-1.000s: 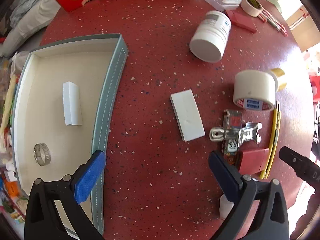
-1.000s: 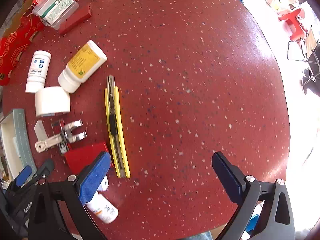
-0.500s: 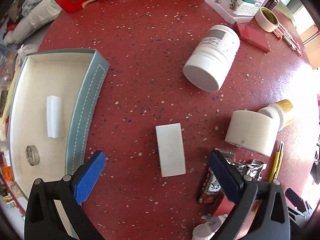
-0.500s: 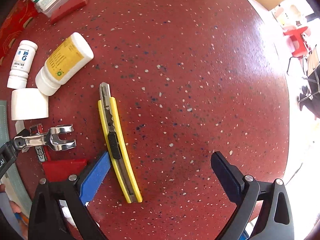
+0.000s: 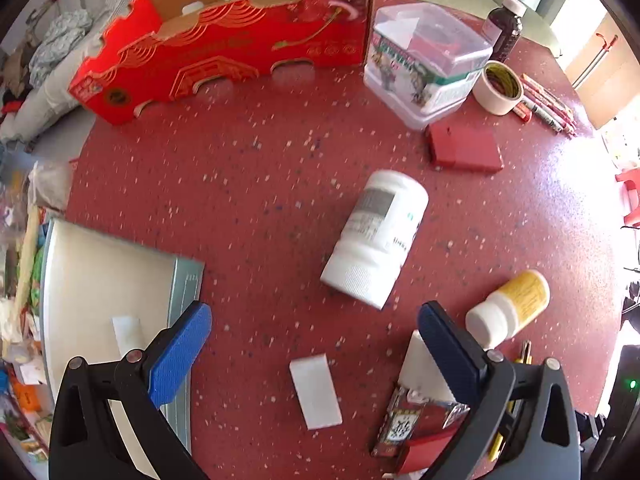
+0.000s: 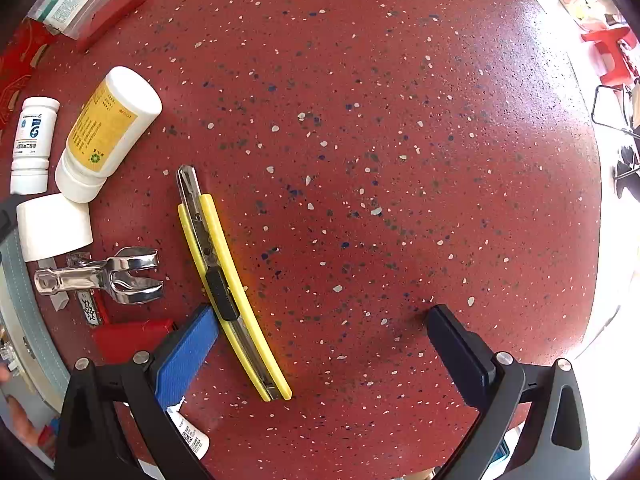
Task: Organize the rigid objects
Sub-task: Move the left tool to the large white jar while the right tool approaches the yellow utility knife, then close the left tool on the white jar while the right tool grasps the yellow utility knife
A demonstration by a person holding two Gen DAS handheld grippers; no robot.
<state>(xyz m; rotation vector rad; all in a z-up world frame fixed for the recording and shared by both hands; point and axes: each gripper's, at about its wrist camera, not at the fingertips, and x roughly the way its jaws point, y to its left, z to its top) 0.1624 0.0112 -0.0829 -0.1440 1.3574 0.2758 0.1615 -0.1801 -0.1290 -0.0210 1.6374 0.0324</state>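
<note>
2 open claws partly hide the yellow knife (image 6: pixel 230 280).

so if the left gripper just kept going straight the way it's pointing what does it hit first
Most likely the flat white block lying on the red table, between the open left gripper's fingers. Beyond it lies the big white bottle on its side. Depth is hard to judge through the fisheye.

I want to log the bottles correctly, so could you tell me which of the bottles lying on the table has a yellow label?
It is the bottle next to the yellow knife; the smaller bottle beside it has a white label with blue print.
</note>
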